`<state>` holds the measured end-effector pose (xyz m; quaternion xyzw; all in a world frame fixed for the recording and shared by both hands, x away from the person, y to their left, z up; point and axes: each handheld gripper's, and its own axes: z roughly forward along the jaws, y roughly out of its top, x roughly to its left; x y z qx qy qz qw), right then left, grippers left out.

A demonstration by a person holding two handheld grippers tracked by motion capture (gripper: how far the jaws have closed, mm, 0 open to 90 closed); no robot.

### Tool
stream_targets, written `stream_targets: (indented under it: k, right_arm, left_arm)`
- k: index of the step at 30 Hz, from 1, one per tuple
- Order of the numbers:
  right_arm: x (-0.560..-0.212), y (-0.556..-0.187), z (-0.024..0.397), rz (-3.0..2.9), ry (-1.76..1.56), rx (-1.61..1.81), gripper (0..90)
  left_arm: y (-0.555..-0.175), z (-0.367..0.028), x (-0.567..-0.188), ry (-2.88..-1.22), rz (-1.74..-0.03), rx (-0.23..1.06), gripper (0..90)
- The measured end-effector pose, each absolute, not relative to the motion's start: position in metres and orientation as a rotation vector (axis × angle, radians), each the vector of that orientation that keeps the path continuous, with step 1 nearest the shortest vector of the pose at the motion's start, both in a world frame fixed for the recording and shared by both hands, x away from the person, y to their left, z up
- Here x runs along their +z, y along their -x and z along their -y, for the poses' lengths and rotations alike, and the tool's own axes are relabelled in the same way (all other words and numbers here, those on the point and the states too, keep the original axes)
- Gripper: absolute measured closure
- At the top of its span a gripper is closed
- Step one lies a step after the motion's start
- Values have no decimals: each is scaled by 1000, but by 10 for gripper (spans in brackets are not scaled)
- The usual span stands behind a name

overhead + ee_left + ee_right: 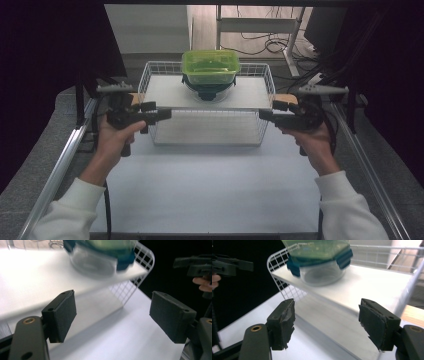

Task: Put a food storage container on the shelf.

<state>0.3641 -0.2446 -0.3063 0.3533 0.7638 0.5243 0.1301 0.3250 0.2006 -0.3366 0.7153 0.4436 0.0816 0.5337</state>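
A clear round container with a green lid and blue clips (210, 70) stands on a white shelf board (165, 94) laid across a white wire basket (149, 75). My left gripper (160, 113) is level with the basket's left end and points at it, open and holding nothing. My right gripper (265, 115) mirrors it at the right end, also open. In the left gripper view the container (100, 255) is blurred above the wide-apart pads (62, 315). In the right gripper view the container (319, 262) sits beyond the open gripper (327, 322).
The basket rests on a white table top (210, 185) flanked by metal rails (60, 165). Small wooden blocks (286, 98) show at the basket's ends. Behind it are a white frame and loose cables (270, 45) on the floor.
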Motion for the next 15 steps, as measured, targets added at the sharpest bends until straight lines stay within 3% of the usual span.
stream_targets:
  k: [15]
  right_arm:
    - [-414,-314,263,-2309,-1128,1465,284]
  left_arm:
    - [-275,-188,-442,-1797,-1112,178,225]
